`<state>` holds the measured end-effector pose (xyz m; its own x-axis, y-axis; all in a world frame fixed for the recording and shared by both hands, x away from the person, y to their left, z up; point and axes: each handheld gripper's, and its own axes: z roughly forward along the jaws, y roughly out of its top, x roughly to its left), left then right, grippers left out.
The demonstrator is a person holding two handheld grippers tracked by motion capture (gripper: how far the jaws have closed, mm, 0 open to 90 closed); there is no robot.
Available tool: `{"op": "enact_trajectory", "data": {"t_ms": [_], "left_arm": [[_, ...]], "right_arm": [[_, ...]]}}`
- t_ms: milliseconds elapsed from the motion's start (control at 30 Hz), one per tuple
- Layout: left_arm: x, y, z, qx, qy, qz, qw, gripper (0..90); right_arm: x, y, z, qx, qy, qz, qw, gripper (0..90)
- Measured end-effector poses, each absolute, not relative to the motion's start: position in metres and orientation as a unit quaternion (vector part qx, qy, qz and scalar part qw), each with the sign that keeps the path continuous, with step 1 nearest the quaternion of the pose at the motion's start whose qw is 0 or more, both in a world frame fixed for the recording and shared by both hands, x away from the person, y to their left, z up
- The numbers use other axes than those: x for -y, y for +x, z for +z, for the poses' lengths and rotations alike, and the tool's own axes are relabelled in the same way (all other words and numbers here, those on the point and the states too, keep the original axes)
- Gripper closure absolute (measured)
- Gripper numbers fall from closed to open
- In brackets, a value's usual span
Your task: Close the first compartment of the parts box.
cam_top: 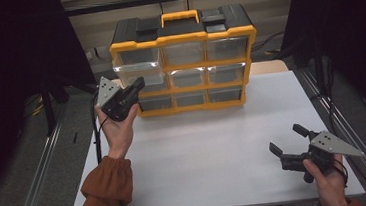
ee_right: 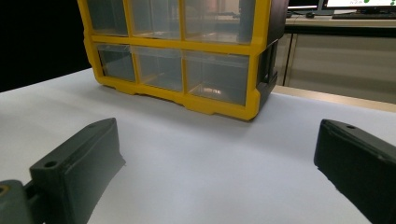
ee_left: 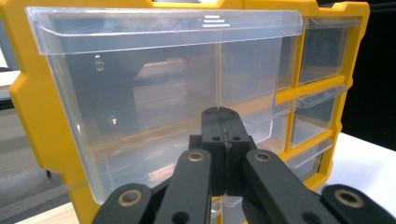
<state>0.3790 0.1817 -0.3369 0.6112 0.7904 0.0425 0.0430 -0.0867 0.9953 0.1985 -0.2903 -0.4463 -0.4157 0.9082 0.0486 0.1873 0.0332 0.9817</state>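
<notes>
Top-left drawer (cam_top: 136, 66), pulled partway out of organizer (cam_top: 186, 62) at tabletop's far edge, is faced straight ahead by clenched, empty left hand-held gripper (cam_top: 138, 85), nearer vs. released right hand-held gripper (cam_top: 287, 139)

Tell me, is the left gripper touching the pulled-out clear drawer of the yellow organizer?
Cannot tell. In the left gripper view the shut left gripper overlaps the clear drawer, so no gap or contact shows plainly. The high view is too coarse.
</notes>
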Motion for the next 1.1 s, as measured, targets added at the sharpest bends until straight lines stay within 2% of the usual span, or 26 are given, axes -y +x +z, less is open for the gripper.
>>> {"op": "enact_trajectory", "data": {"t_ms": [1100], "left_arm": [[-0.177, 0.391, -0.336, -0.318, 0.668, 0.316, 0.594, 90.0]], "right_arm": [[0.29, 0.199, -0.446, -0.639, 0.429, 0.548, 0.329, 0.5]]}}
